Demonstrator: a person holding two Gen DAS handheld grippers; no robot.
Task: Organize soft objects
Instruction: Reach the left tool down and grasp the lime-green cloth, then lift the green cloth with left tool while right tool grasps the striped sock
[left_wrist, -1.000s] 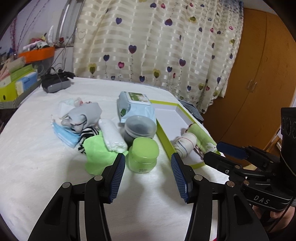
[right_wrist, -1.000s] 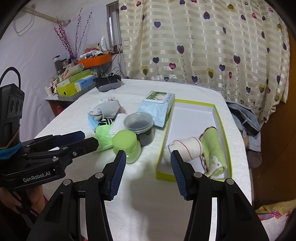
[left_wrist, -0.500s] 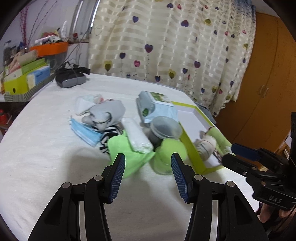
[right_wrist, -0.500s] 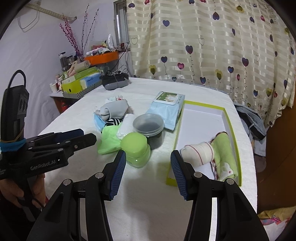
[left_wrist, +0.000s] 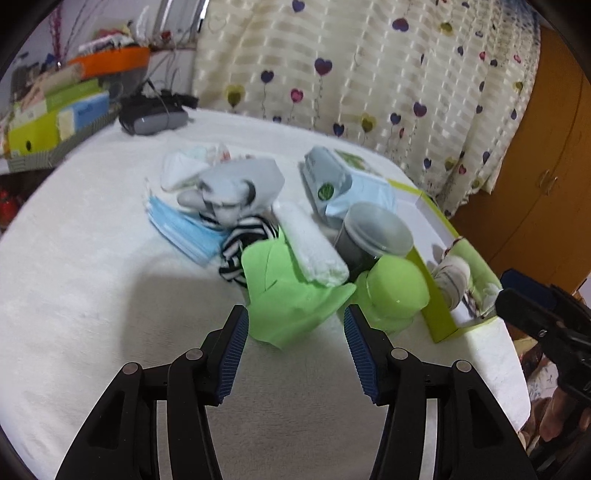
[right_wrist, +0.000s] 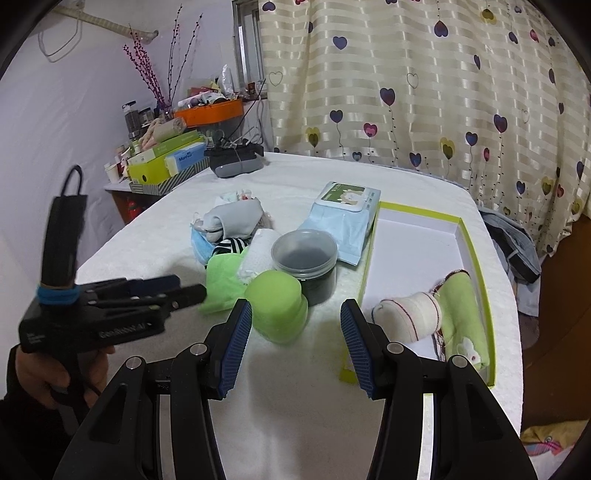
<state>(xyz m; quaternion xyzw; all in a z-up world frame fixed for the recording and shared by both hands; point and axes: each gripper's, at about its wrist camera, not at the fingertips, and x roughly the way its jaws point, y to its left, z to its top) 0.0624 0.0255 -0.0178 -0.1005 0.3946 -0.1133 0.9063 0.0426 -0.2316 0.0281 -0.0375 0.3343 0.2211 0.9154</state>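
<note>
A pile of soft things lies mid-table: a green cloth (left_wrist: 291, 299) (right_wrist: 221, 277), a white rolled towel (left_wrist: 310, 243), a striped sock (left_wrist: 243, 243), a grey sock (left_wrist: 236, 188) and a blue face mask (left_wrist: 181, 229). A green-rimmed box (right_wrist: 476, 258) holds a white rolled sock (right_wrist: 410, 314) and a green towel (right_wrist: 461, 314). My left gripper (left_wrist: 293, 347) is open, just short of the green cloth. My right gripper (right_wrist: 295, 345) is open and empty, in front of the green jar (right_wrist: 277, 306).
A dark jar (right_wrist: 306, 262) and a wipes pack (right_wrist: 343, 218) stand between the pile and the box. A grey device (right_wrist: 236, 162) and stacked boxes (right_wrist: 166, 162) sit at the far left. The table edge and a wooden cupboard (left_wrist: 535, 155) lie to the right.
My left gripper has swung left and closer, from facing the green jar to facing the green cloth. My right gripper has drawn back slightly. Both stay open.
</note>
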